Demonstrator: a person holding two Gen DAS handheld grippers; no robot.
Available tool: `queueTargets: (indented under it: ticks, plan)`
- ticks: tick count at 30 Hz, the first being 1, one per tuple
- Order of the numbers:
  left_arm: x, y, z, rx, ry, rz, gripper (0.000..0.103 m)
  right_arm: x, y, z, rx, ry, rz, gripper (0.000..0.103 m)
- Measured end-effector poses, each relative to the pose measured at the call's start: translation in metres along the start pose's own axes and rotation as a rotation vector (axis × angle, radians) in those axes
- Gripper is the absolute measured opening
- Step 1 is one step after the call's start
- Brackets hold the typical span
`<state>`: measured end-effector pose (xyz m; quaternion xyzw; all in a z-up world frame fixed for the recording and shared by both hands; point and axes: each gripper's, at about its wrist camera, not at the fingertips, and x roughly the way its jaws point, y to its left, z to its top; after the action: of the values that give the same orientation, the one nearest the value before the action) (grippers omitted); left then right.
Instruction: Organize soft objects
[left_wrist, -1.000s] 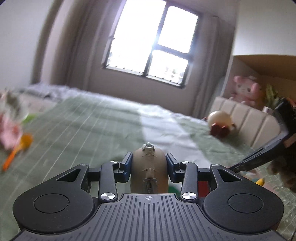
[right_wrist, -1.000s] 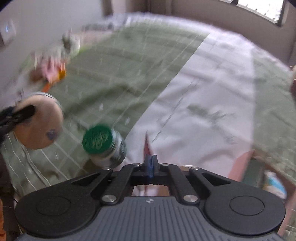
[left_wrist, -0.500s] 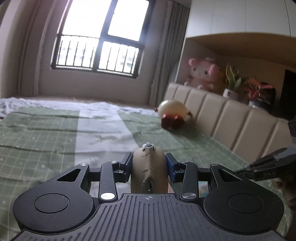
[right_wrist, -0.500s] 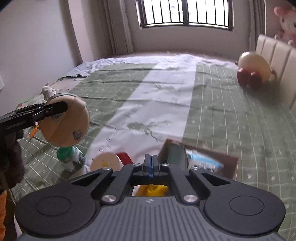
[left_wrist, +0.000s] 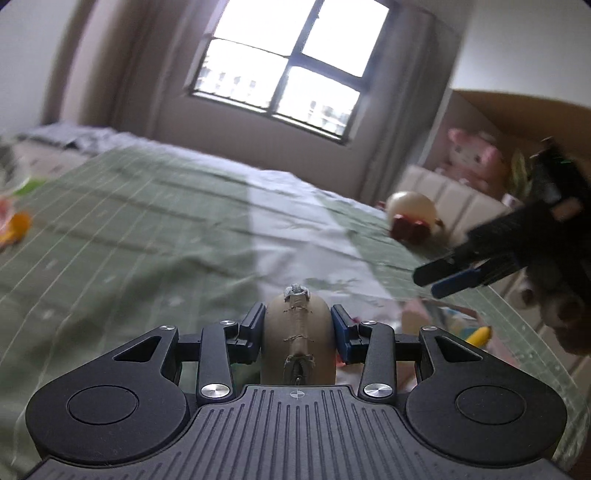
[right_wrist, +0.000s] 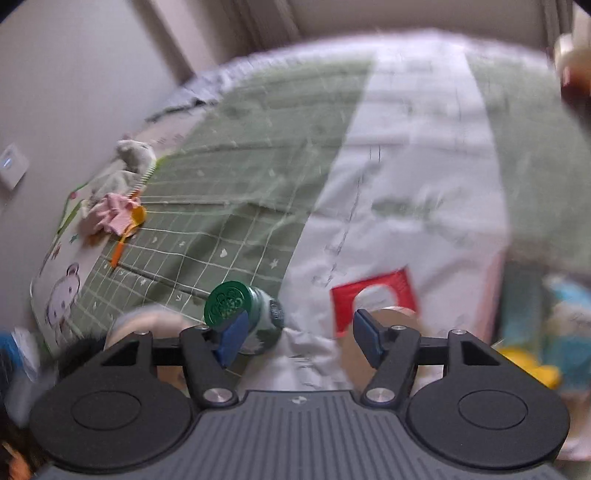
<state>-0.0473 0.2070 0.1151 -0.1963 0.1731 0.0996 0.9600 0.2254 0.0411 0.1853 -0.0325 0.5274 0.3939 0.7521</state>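
My left tongs (left_wrist: 297, 328) clench a tan stitched plush (left_wrist: 297, 343); my right tongs (right_wrist: 297, 334) have just been opening, nothing between them, green-capped bottle (right_wrist: 240, 314) at ten o'clock

- We see a tan, egg-shaped soft toy (left_wrist: 297, 334) with a stitched seam down its middle and a small grey knot on top, standing upright and pressed on both sides between blue pads.
- We see a cream, rounded plush (left_wrist: 412, 212) with dark red parts at its base lying far off on the green checked bed cover (left_wrist: 110, 240), near the padded headboard.
- We see a pink plush (left_wrist: 471, 160) sitting upright on the ledge behind that headboard.
- We see a crumpled pink soft thing (right_wrist: 112, 214) at the bed's left edge, with a grey-green plush (right_wrist: 131, 157) just beyond it; blur hides their details.
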Motion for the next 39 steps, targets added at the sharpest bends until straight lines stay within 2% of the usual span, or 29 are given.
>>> queueTargets:
  ticks: [2, 5, 10, 16, 20, 21, 23, 25, 28, 32, 33, 34, 37, 39]
  plan:
    - [-0.009, 0.025, -0.009, -0.044, -0.005, 0.011, 0.043, 0.029, -0.005, 0.013, 0.079, 0.032, -0.059, 0.064]
    - [-0.022, 0.057, -0.019, -0.091, -0.02, 0.014, 0.043, 0.063, -0.016, 0.03, 0.143, 0.036, -0.25, 0.063]
    - [-0.035, 0.099, -0.029, -0.14, -0.064, 0.005, 0.043, 0.109, -0.036, 0.051, 0.292, 0.144, -0.407, 0.063]
    - [-0.045, 0.137, -0.039, -0.217, -0.113, -0.009, 0.043, 0.16, -0.036, 0.059, 0.36, 0.208, -0.441, 0.063]
    - [-0.05, 0.148, -0.045, -0.247, -0.122, -0.009, 0.043, 0.178, -0.007, 0.062, 0.229, 0.174, -0.33, 0.06]
    - [-0.05, 0.15, -0.047, -0.252, -0.122, -0.012, 0.043, 0.177, -0.001, 0.063, 0.206, 0.171, -0.325, 0.06]
    - [-0.051, 0.151, -0.049, -0.255, -0.121, -0.019, 0.043, 0.172, 0.008, 0.064, 0.16, 0.193, -0.37, 0.06]
    - [-0.051, 0.152, -0.05, -0.259, -0.131, -0.031, 0.043, 0.169, 0.005, 0.063, 0.153, 0.24, -0.451, 0.06]
    - [-0.045, 0.153, -0.057, -0.277, -0.165, -0.051, 0.043, 0.163, -0.015, 0.061, 0.246, 0.285, -0.535, 0.06]
    - [-0.035, 0.151, -0.066, -0.267, -0.173, -0.08, 0.043, 0.168, -0.041, 0.053, 0.38, 0.293, -0.57, 0.06]
    - [-0.033, 0.151, -0.068, -0.262, -0.174, -0.087, 0.043, 0.172, -0.043, 0.053, 0.383, 0.289, -0.58, 0.061]
    - [-0.033, 0.152, -0.07, -0.26, -0.181, -0.095, 0.043, 0.174, -0.042, 0.054, 0.381, 0.272, -0.584, 0.067]
    - [-0.031, 0.155, -0.072, -0.262, -0.193, -0.114, 0.043, 0.185, -0.027, 0.061, 0.318, 0.225, -0.526, 0.069]
    - [-0.03, 0.155, -0.073, -0.262, -0.19, -0.122, 0.043, 0.188, -0.012, 0.067, 0.247, 0.213, -0.418, 0.068]
